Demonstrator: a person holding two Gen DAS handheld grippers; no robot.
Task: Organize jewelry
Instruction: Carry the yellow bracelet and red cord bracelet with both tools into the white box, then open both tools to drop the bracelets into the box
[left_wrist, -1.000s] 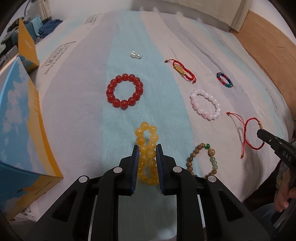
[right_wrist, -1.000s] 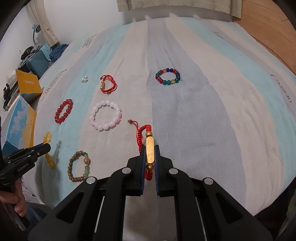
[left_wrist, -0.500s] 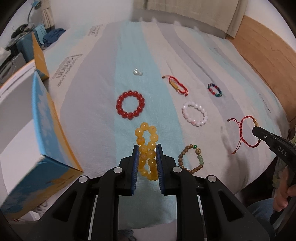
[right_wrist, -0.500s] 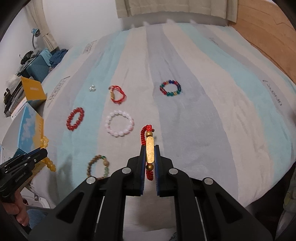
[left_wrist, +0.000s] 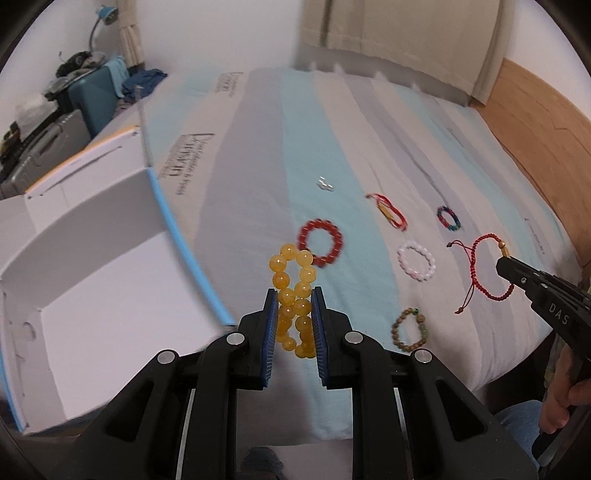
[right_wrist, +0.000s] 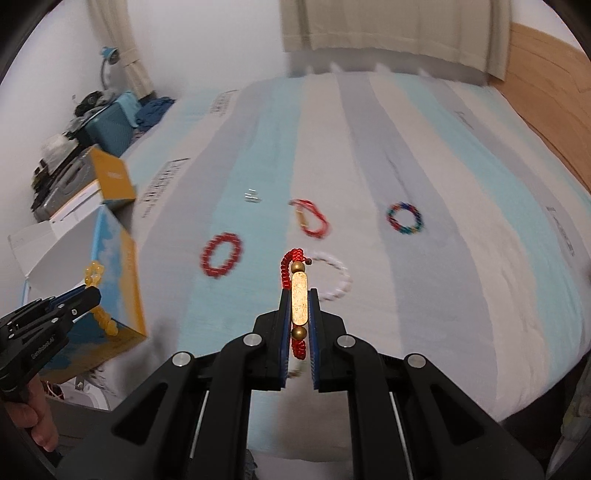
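While the left gripper (left_wrist: 293, 321) clamps the yellow bead bracelet (left_wrist: 294, 301) at lower centre, the open box (left_wrist: 92, 280) sits just left, nearer this hand; the right gripper (right_wrist: 299, 325) pinches the red cord bracelet (right_wrist: 298, 295), box at far left.

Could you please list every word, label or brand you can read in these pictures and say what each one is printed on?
"DAS": on the right gripper, white letters on its black body.
"GenRobot.AI", small: on the left gripper.
Printed wording on the bedsheet: too blurred to read.
Lettering on the orange box: blurred, unreadable.
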